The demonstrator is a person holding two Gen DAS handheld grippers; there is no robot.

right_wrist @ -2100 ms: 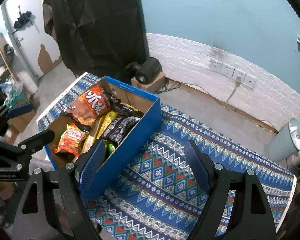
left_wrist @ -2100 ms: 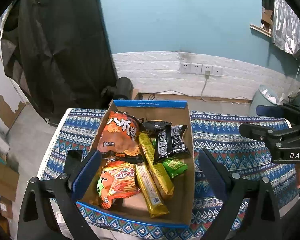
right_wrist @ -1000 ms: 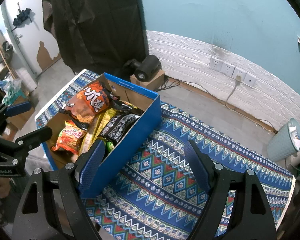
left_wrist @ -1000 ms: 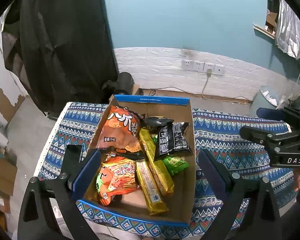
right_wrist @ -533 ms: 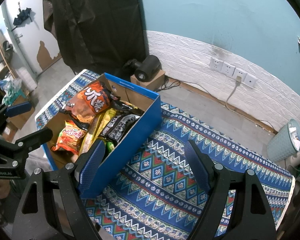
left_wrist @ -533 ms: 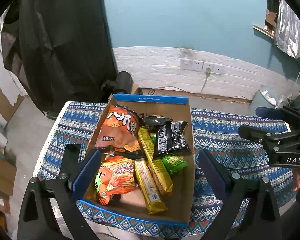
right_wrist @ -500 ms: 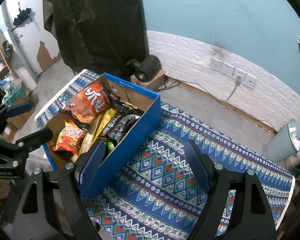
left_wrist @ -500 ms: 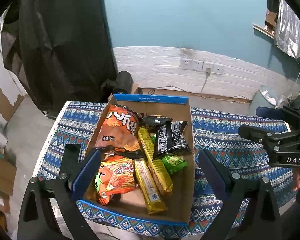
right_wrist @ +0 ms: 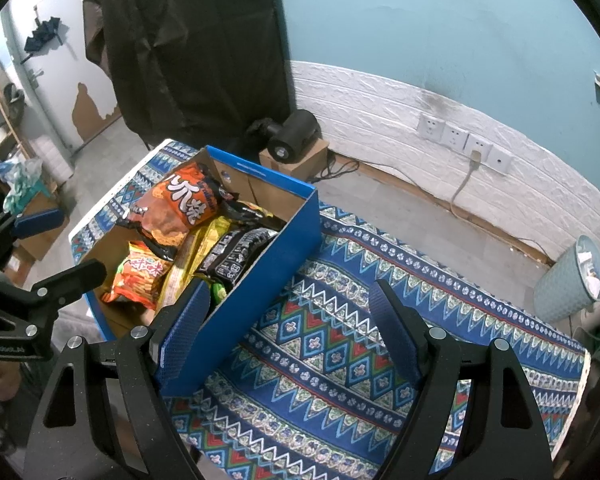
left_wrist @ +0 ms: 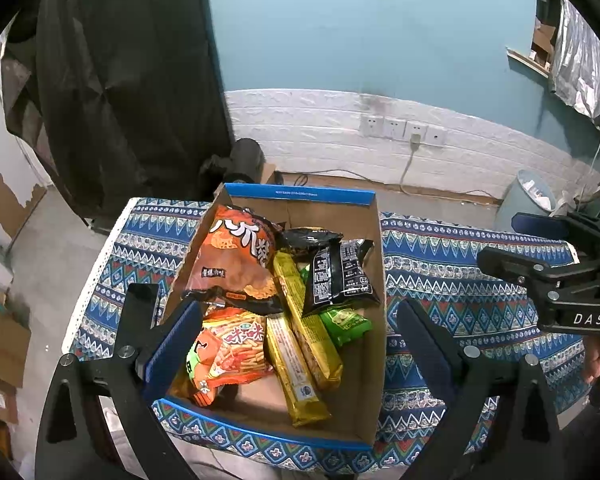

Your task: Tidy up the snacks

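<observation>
Left wrist view: snack box (left_wrist: 370,248) lies between open, empty jaws.

Dim, cool indoor light falls evenly from above, casting soft shadows; both fisheye views stay sharp at centre, bending strongly toward black, vignetted corners, with no glare.

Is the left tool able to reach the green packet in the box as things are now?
Probably yes. The left tool hangs open above the open box, and the green packet lies mostly uncovered; only the black packet overlaps its far end.
</observation>
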